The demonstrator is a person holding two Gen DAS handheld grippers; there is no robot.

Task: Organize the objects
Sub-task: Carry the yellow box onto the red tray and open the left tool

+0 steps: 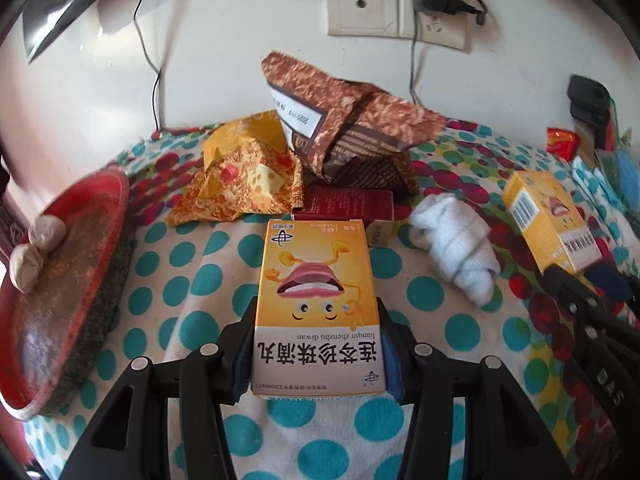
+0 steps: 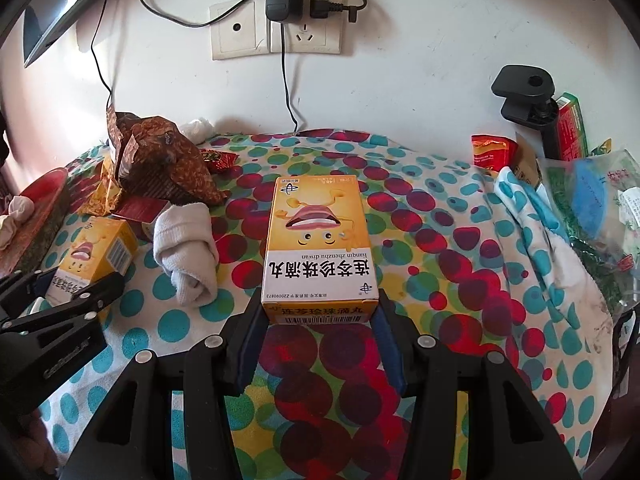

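Note:
My left gripper (image 1: 318, 344) is shut on a yellow medicine box (image 1: 316, 296), held flat above the polka-dot cloth. My right gripper (image 2: 320, 312) is shut on a second, matching yellow box (image 2: 318, 240). Each view shows the other gripper with its box: the right one in the left wrist view (image 1: 548, 216), the left one in the right wrist view (image 2: 96, 256). A rolled white sock (image 1: 456, 244) lies between them; it also shows in the right wrist view (image 2: 188, 248). A brown snack bag (image 1: 352, 136) and a yellow snack bag (image 1: 244, 184) sit at the back.
A red round tray (image 1: 60, 280) with balled socks is at the left. A dark red box (image 1: 348, 202) lies under the bags. Plastic bags and packets (image 2: 592, 200) pile up at the right. A wall socket with charger (image 2: 280, 20) and a black clamp (image 2: 524, 92) are behind.

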